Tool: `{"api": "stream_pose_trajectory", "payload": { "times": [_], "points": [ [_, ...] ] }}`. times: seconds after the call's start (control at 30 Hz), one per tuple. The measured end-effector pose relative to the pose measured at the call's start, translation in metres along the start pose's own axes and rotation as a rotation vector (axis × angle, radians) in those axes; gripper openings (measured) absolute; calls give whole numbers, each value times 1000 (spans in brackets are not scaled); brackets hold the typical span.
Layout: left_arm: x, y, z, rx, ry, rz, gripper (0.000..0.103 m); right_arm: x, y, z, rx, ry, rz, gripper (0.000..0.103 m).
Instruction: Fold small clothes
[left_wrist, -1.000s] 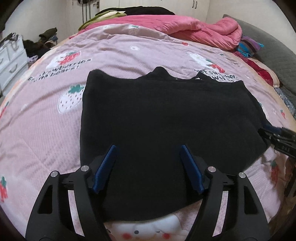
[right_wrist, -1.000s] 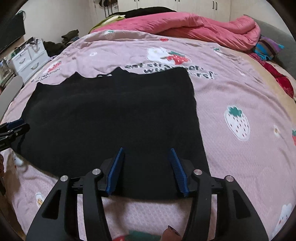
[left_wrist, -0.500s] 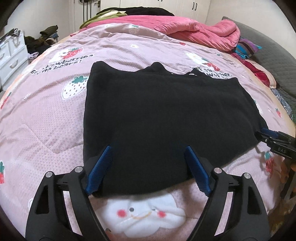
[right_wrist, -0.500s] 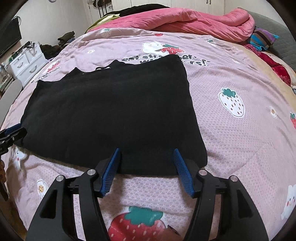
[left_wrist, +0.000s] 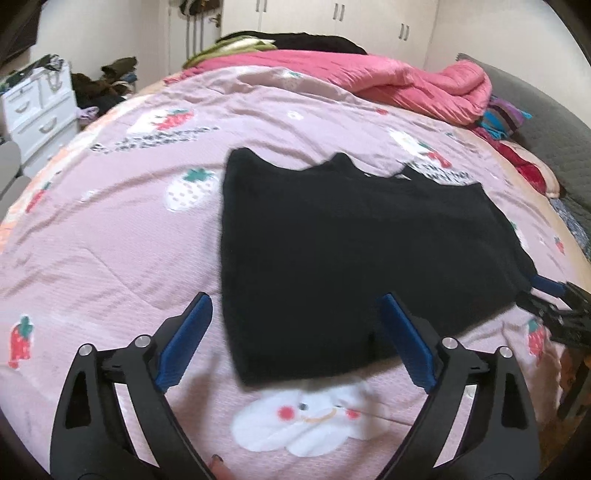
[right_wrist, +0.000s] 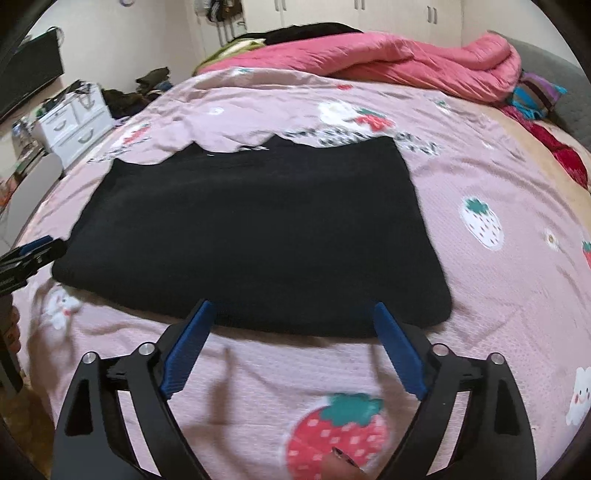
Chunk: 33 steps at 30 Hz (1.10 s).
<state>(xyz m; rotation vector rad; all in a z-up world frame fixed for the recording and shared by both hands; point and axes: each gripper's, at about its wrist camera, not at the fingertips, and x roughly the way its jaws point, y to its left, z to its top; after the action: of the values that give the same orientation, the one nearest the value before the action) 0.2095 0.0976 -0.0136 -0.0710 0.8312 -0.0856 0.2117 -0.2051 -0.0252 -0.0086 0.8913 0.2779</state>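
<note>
Both grippers hang just short of the garment's near hem with jaws spread wide, holding nothing. The left gripper (left_wrist: 295, 317) faces the hem's left corner; the right gripper (right_wrist: 291, 325) sits nearer its right corner, its fingertips almost at the edge. Ahead, the black knit top (right_wrist: 255, 236) lies flat on the pink strawberry-print quilt (right_wrist: 498, 280), its long axis running left to right across both views, with what looks like the neckline, blurred here, at the far edge. Beyond it lies a bunched pink duvet (right_wrist: 388, 55).

Home bedroom: bed (left_wrist: 110, 240), pink duvet (left_wrist: 406, 85), wardrobe doors (left_wrist: 332, 14)
</note>
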Motion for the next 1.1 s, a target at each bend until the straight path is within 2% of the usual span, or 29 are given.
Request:
{"api": "stream_pose_trajectory", "payload": {
  "times": [0.13, 0.27, 0.6, 0.73, 0.83, 0.9, 1.1],
  "points": [
    [1, 16, 5, -37, -7, 50, 94, 0, 37, 4, -73, -30, 41, 92],
    [4, 31, 8, -54, -4, 106, 94, 6, 76, 6, -165, -50, 61, 93],
    [11, 59, 21, -95, 2, 165, 94, 32, 169, 5, -427, -76, 57, 93],
    [12, 69, 24, -122, -4, 173, 94, 49, 200, 3, -518, -80, 18, 93],
    [14, 74, 27, -132, -3, 181, 94, 67, 218, 2, -570, -68, -43, 93],
    [15, 76, 28, -142, -3, 185, 94, 79, 226, 4, -577, -69, -91, 94],
    [17, 80, 32, -157, -4, 186, 94, 97, 234, 20, -568, -75, -151, 95]
  ]
}}
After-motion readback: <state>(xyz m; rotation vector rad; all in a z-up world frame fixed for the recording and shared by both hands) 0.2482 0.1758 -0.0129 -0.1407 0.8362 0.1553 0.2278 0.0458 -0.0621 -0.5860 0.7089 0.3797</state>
